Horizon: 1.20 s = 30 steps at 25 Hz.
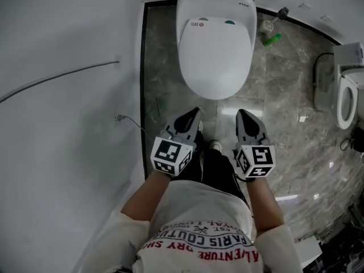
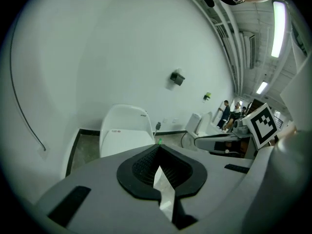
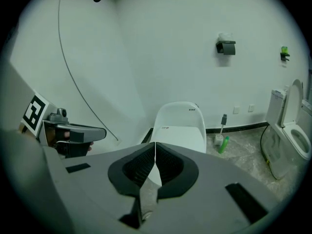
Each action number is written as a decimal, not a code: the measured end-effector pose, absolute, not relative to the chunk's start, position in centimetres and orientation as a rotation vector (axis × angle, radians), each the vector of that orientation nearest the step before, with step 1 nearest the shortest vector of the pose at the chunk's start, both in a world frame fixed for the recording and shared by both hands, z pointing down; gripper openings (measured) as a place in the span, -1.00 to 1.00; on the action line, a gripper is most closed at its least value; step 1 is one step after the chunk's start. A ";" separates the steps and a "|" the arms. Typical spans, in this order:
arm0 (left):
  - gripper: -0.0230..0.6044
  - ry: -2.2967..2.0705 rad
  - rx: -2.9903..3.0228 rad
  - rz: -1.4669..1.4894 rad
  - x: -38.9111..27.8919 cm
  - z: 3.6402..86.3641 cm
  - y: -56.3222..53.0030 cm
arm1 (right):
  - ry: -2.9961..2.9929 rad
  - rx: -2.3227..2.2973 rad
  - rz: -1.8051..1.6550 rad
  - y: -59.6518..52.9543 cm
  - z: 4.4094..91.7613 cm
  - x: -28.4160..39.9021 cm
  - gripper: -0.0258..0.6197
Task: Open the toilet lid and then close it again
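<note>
Your left gripper (image 1: 195, 112) and right gripper (image 1: 242, 115) sit side by side just in front of the toilet (image 1: 214, 0), clear of it. Both have jaws pressed together, nothing between them. The lid (image 1: 215, 57) is down on the toilet.

Toilet lid (image 1: 215, 56) white; floor (image 1: 290, 107) grey marbled; bottle (image 1: 272, 39) green; wall (image 1: 68, 124) white; shirt (image 1: 199, 209) white, red print.
</note>
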<state>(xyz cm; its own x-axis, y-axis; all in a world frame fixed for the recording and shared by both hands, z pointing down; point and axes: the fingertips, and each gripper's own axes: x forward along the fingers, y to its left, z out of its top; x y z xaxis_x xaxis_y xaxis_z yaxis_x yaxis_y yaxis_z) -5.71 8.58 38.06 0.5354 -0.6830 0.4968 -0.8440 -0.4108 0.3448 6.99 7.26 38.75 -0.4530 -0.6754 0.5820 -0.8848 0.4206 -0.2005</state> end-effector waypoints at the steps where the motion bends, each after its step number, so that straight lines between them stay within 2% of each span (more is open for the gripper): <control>1: -0.91 -1.223 2.202 0.383 -5.7 39.4 8.0 | -2.251 1.332 0.701 6.7 40.0 7.0 -0.88; 8: -0.91 -1.198 2.149 0.433 -5.2 49.1 6.3 | -2.196 1.305 0.774 4.7 50.1 6.6 -0.88; 21: -0.91 -1.203 2.035 0.494 -4.6 68.0 8.9 | -2.103 1.197 0.916 8.6 69.9 5.3 -0.88; 30: -0.91 -1.170 2.021 0.494 -1.8 74.4 9.4 | -2.096 1.223 0.943 8.8 75.1 4.6 -0.88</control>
